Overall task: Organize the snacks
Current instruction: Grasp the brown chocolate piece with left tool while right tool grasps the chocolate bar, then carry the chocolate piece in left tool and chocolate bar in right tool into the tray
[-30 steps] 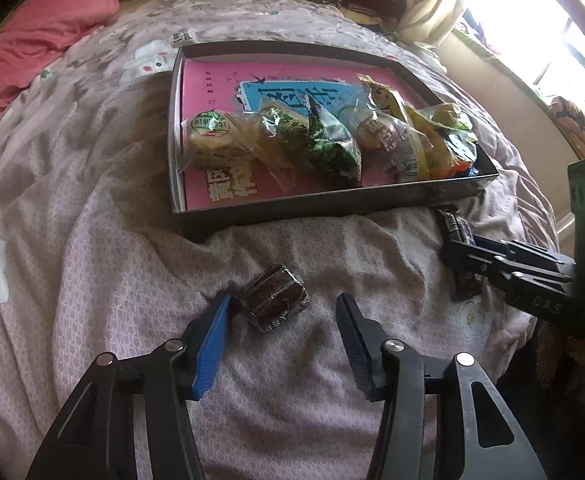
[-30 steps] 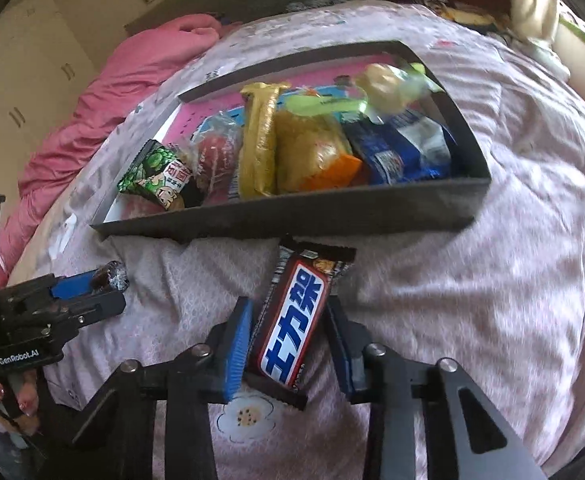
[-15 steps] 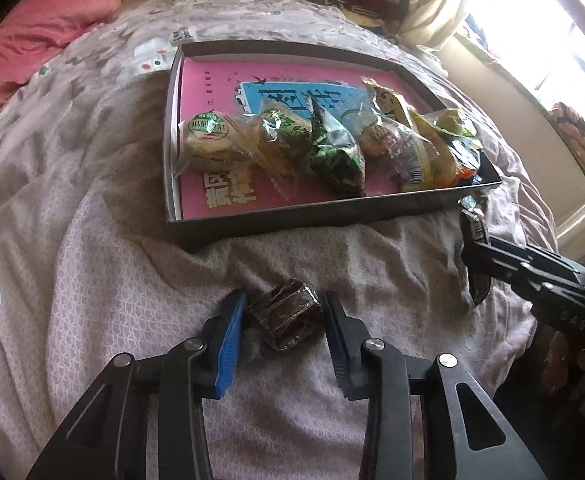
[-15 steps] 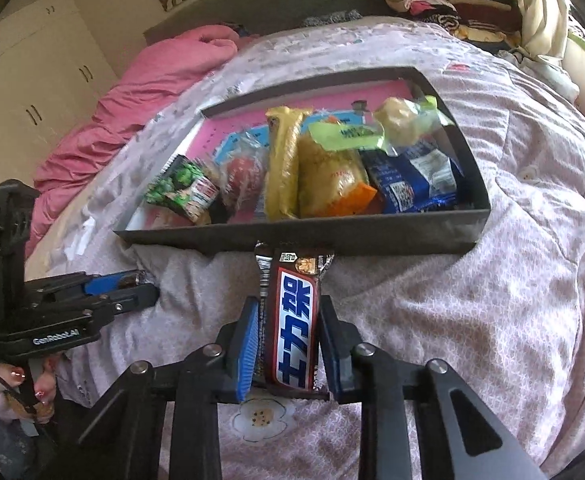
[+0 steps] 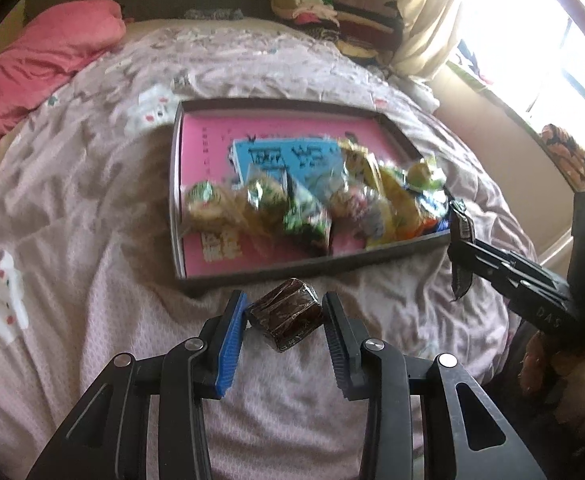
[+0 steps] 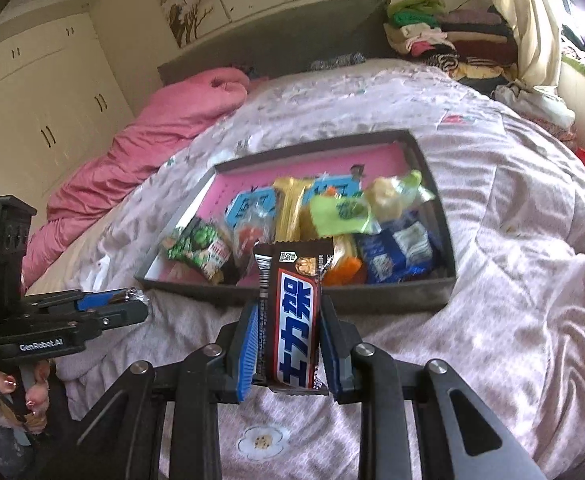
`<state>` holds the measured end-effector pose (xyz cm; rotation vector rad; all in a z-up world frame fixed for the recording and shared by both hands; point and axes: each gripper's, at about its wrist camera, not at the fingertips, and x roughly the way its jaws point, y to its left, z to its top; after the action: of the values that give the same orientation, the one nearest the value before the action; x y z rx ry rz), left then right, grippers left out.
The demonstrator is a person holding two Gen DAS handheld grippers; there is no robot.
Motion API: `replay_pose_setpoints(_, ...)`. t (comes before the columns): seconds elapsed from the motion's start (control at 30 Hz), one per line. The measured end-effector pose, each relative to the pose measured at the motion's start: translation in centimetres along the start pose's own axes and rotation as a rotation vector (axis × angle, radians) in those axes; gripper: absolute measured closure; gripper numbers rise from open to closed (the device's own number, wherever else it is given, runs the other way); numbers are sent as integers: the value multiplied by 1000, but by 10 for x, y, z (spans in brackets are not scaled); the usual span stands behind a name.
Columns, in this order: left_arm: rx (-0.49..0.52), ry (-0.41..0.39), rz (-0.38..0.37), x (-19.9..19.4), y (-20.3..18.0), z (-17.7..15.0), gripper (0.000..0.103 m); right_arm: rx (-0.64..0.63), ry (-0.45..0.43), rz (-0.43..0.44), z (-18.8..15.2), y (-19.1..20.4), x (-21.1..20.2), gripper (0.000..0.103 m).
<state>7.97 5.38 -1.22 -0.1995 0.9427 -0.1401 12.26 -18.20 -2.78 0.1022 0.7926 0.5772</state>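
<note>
A dark tray (image 5: 276,274) with a pink floor lies on the bed and holds several wrapped snacks. My left gripper (image 5: 285,314) is shut on a small brown wrapped cake (image 5: 286,314), lifted off the quilt just before the tray's near wall. My right gripper (image 6: 290,322) is shut on a brown chocolate bar (image 6: 294,320) with a blue and white label, raised in front of the tray (image 6: 448,240). Each gripper shows in the other's view: the right gripper (image 5: 462,256) at the right edge with the bar edge-on, the left gripper (image 6: 132,306) at the left with the cake.
The bed carries a pale patterned quilt (image 5: 72,208) with a pink duvet (image 6: 140,148) bunched at the far left. Folded clothes (image 6: 452,36) are stacked by the headboard. A bright window (image 5: 552,40) and curtain stand to the right. A hand (image 6: 8,396) holds the left gripper's handle.
Both grippers closed on their snacks, the left on the cake and the right on the chocolate bar, then lifted them off the quilt toward the tray.
</note>
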Motion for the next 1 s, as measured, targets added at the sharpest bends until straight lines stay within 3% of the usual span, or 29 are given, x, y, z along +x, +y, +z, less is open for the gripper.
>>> replay_pose_setpoints(0.53, -74, -93, 65, 3, 18, 35, 63, -3, -91, 6, 21, -5, -2, 74)
replay_pose_setpoints(1.0, -74, -85, 128, 26, 23, 42, 63, -55, -114, 25, 34, 9, 16, 74)
